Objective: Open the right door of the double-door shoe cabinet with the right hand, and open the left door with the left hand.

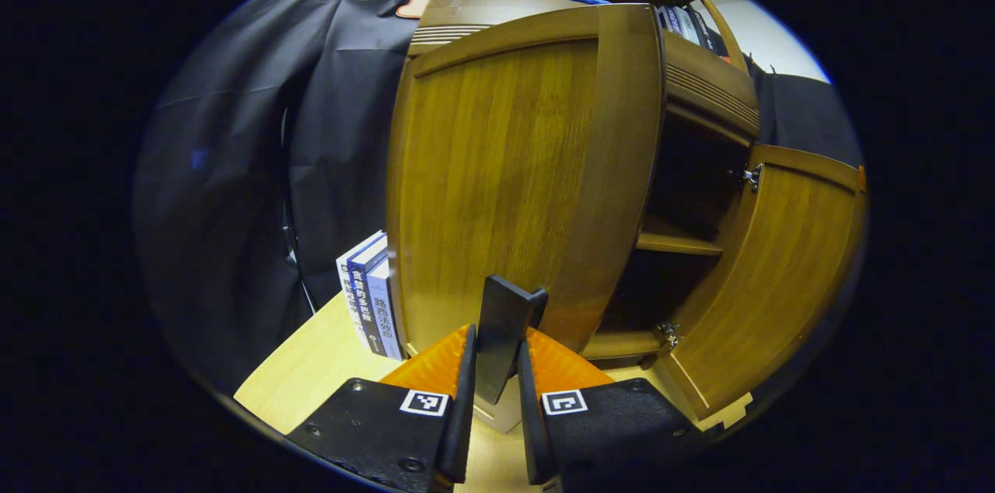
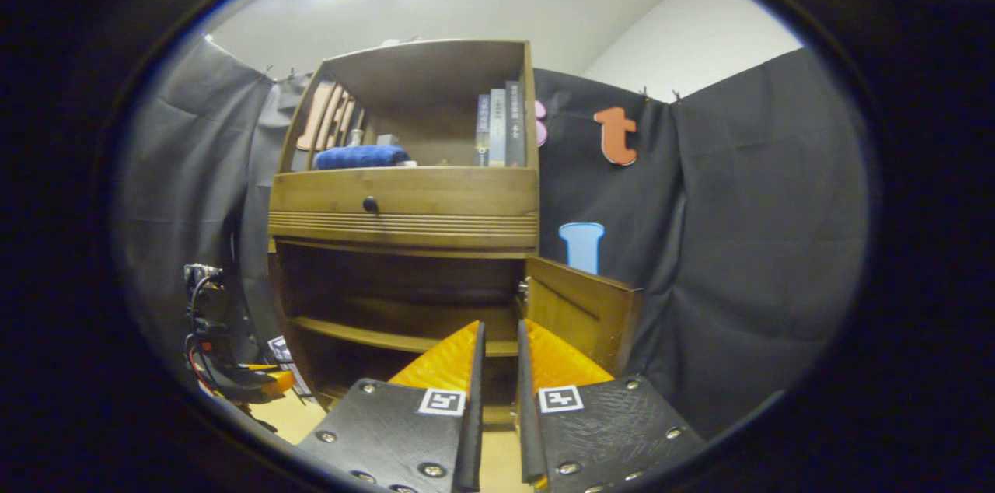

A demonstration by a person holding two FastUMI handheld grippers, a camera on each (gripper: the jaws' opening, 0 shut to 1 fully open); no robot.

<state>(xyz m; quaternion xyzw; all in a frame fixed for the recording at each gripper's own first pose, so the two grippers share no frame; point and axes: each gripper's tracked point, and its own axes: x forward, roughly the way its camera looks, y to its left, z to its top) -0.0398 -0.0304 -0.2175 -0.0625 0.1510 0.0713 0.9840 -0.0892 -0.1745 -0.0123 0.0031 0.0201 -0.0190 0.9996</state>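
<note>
Left tool [image 1: 495, 368] closed on dark flat handle [image 1: 505, 326] at lower edge of brown wooden left door [image 1: 513, 182], door swung partly open. Books [image 1: 371, 295] upright on pale wooden worktop [image 1: 311, 368], just left of that door. Brown wooden right door [image 1: 777, 275] wide open, inner shelf [image 1: 676, 244] exposed. Right tool [image 2: 498, 368] nearly closed, holding nothing, facing open cabinet [image 2: 404, 201].

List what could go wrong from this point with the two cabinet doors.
1. The left gripper pinches only the dark handle of the left door; it might slip off.
2. That door could swing into the books standing beside it.
3. The right door hangs open, so a passing gripper might knock it.
</note>
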